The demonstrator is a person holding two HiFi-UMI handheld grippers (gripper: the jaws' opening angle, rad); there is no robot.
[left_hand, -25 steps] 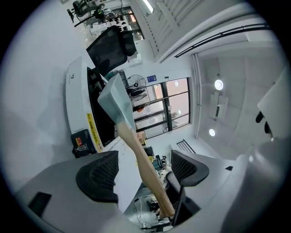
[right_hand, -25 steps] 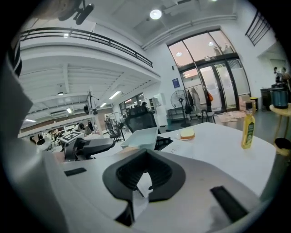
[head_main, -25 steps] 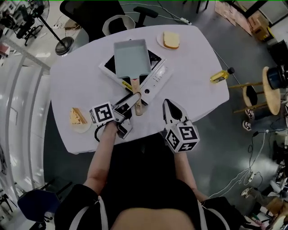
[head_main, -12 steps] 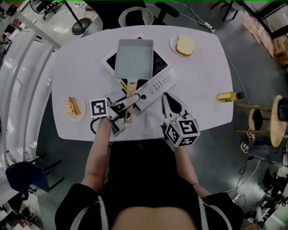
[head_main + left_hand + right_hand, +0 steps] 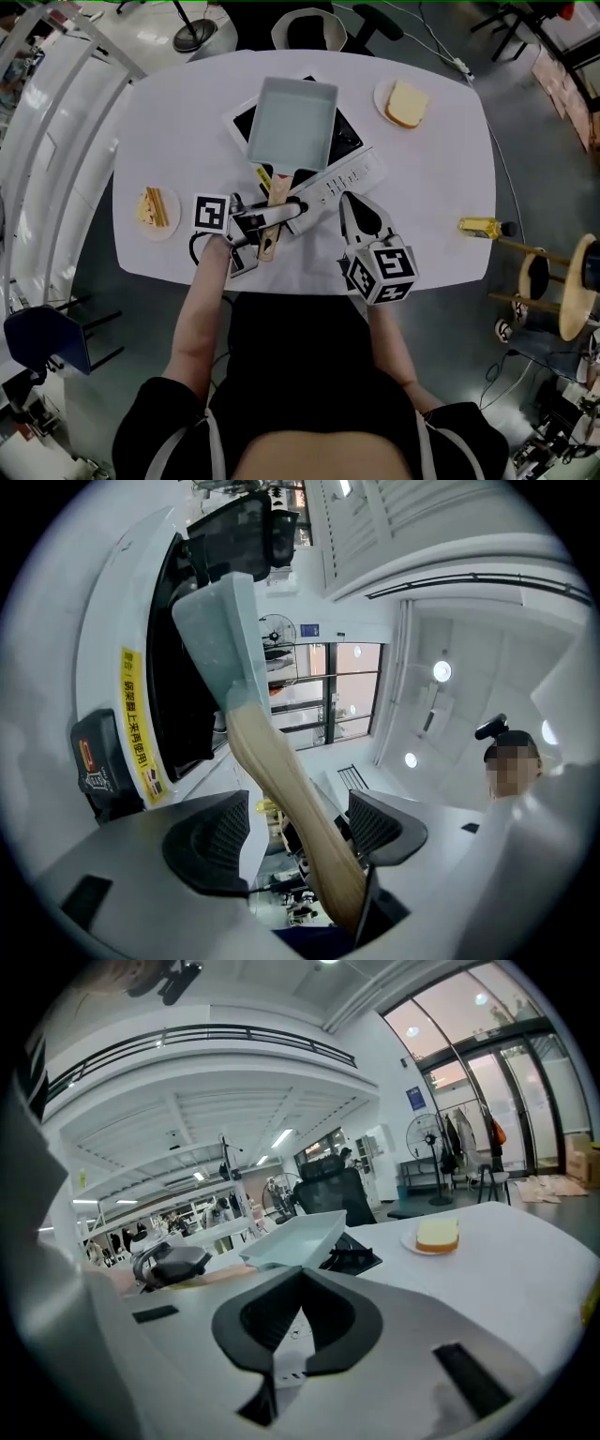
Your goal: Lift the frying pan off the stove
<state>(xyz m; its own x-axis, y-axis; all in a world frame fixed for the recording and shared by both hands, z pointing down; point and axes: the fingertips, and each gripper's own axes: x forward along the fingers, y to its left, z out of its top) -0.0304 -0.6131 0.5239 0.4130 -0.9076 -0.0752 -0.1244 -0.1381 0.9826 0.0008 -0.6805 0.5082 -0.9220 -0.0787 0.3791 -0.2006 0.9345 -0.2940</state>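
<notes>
The pan (image 5: 292, 120) is a pale grey-blue rectangle with raised sides and a light wooden handle (image 5: 278, 187). It sits on the black-topped stove (image 5: 347, 173) at the upper centre of the head view, handle pointing down the frame. The left gripper (image 5: 298, 825) has its jaws spread around the handle; they have just been closing and do not clamp it. The right gripper (image 5: 298, 1283), lower right of the pan, is pressed together and empty.

Left white two-jaw gripper (image 5: 275, 225) lies level, its wide jaws just closing around the tan wooden pan handle (image 5: 278, 190), not yet clamped; right gripper (image 5: 350, 200), jaws together, tilts down beside that handle.
</notes>
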